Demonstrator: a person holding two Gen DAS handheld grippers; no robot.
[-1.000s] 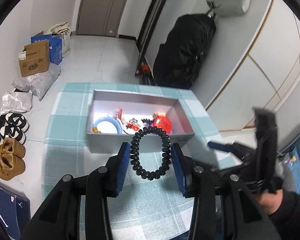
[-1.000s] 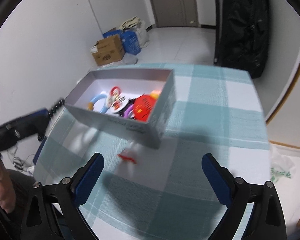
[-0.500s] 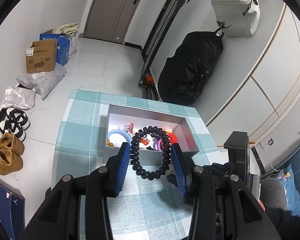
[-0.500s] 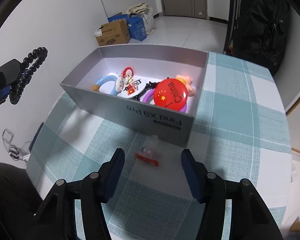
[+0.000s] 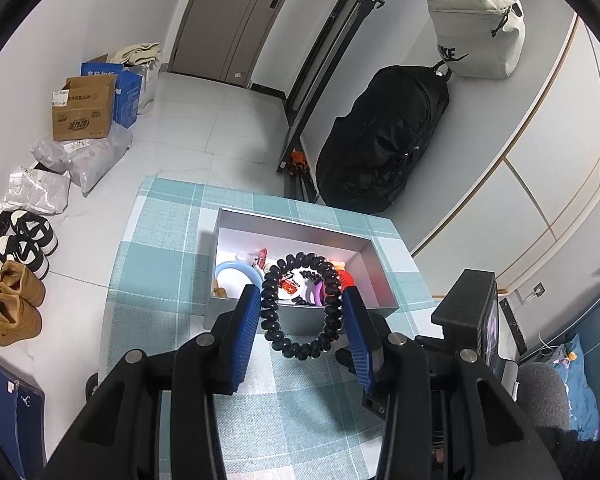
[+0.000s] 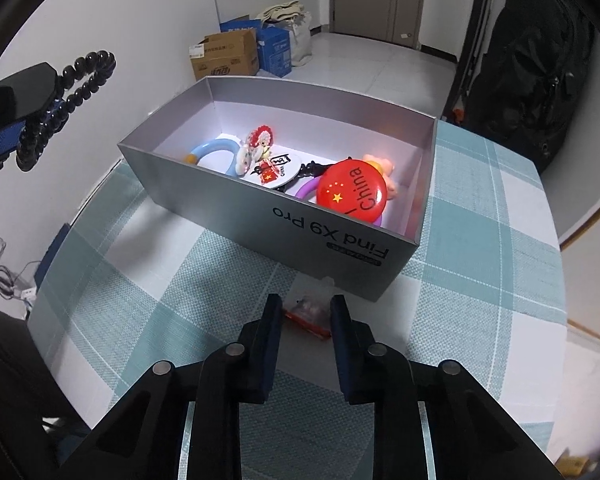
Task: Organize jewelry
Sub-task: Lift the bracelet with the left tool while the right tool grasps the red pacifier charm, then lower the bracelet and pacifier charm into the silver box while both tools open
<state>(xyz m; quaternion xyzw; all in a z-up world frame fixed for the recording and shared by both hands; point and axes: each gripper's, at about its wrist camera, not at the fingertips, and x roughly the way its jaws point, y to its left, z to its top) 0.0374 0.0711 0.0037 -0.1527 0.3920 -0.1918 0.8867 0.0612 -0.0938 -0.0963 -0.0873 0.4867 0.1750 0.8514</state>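
My left gripper (image 5: 300, 308) is shut on a black bead bracelet (image 5: 300, 348) and holds it high above the table, just short of the grey box (image 5: 296, 324). The bracelet also shows at the far left of the right wrist view (image 6: 60, 104). The box (image 6: 300, 220) holds a red China badge (image 6: 352, 194), a blue ring (image 6: 212, 150), a white badge and small charms. My right gripper (image 6: 305, 306) is low over the tablecloth with its jaws narrowed around a small red packet (image 6: 306, 316), which lies just in front of the box.
The table has a teal checked cloth (image 6: 180, 280). A black bag (image 5: 380, 144) and a white bag (image 5: 476, 28) stand by the far wall. Cardboard boxes (image 5: 84, 108) and shoes (image 5: 12, 308) lie on the floor at left.
My left gripper has risen with the bracelet and moved over the box's near wall. My right gripper has dropped towards the red packet and its jaws have narrowed from wide open.
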